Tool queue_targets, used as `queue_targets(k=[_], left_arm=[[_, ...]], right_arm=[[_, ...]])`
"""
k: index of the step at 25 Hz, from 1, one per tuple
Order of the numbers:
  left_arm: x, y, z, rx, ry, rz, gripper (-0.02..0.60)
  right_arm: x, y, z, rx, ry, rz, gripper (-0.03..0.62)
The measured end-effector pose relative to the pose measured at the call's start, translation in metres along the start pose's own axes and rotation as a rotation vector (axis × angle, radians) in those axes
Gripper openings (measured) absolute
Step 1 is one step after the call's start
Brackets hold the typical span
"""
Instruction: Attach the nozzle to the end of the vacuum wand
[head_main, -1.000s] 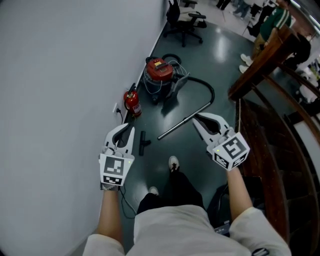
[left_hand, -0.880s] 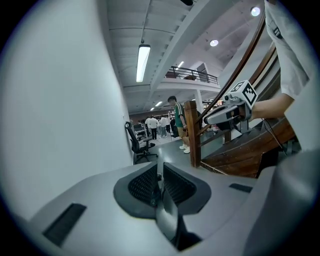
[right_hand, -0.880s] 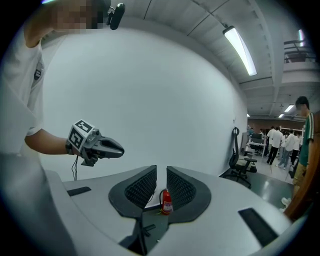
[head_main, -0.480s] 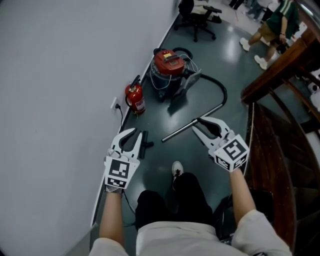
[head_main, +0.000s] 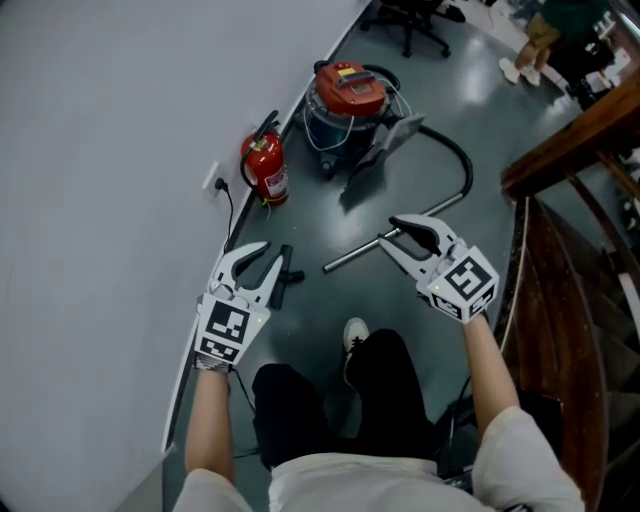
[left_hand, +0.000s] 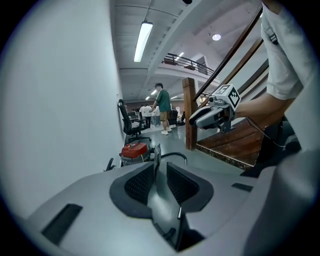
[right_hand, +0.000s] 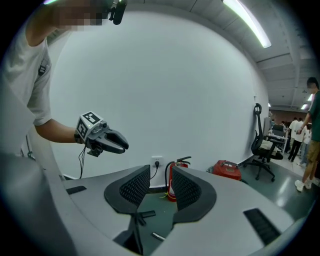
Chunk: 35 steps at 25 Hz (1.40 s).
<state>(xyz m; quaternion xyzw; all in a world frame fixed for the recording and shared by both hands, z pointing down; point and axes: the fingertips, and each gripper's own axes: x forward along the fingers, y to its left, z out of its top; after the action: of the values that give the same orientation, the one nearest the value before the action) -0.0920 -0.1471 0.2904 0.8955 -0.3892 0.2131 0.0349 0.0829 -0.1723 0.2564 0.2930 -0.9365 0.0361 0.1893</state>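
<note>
The black nozzle (head_main: 284, 275) lies on the dark floor near the wall. The metal wand (head_main: 350, 257) lies slantwise to its right, its upper part hidden behind my right gripper (head_main: 387, 232). My left gripper (head_main: 270, 254) hovers just left of the nozzle. Both grippers' jaws have just been opening, and nothing is between either pair. In the left gripper view my left gripper (left_hand: 160, 165) shows a narrow gap. In the right gripper view my right gripper (right_hand: 161, 182) stands wider, with a black T-shaped piece (right_hand: 142, 215) on the floor below it.
A red canister vacuum (head_main: 350, 90) with a black hose (head_main: 458, 160) stands ahead. A red fire extinguisher (head_main: 266, 175) and a plugged-in cable are against the white wall. A wooden staircase rail (head_main: 570, 135) borders the right. My shoe (head_main: 352, 335) is below the wand.
Both grippers have dropped toward the floor, and their jaws stand wider than before. The nozzle, wand and vacuum now appear closer and larger.
</note>
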Motion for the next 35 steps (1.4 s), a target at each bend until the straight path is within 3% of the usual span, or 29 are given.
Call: queue_targets(k=[5,10,18,25,35], left_arm=[[0.040,-0.001,-0.064,-0.022,0.004,-0.037,0.084],[0.082,-0.012,-0.134,0.003,0.050,-0.092,0.097],[0.130,-0.021,-0.239,0.026,0.121,-0.162,0.106],[0.162,-0.028,-0.306,0.044,0.163,-0.232,0.114],[0.202,-0.056,-0.416,0.156,0.330,-0.375,0.141]], right_arm=[[0.039,-0.003,-0.071,0.005,0.027,0.084,0.154],[0.078,-0.004,-0.145,0.010,0.049,0.131,0.160],[0.121,0.000,-0.247,0.050,0.066,0.139,0.163],[0.137,-0.002,-0.324,0.085,0.095,0.127,0.163],[0.168,0.010,-0.416,0.094,0.157,0.161,0.163]])
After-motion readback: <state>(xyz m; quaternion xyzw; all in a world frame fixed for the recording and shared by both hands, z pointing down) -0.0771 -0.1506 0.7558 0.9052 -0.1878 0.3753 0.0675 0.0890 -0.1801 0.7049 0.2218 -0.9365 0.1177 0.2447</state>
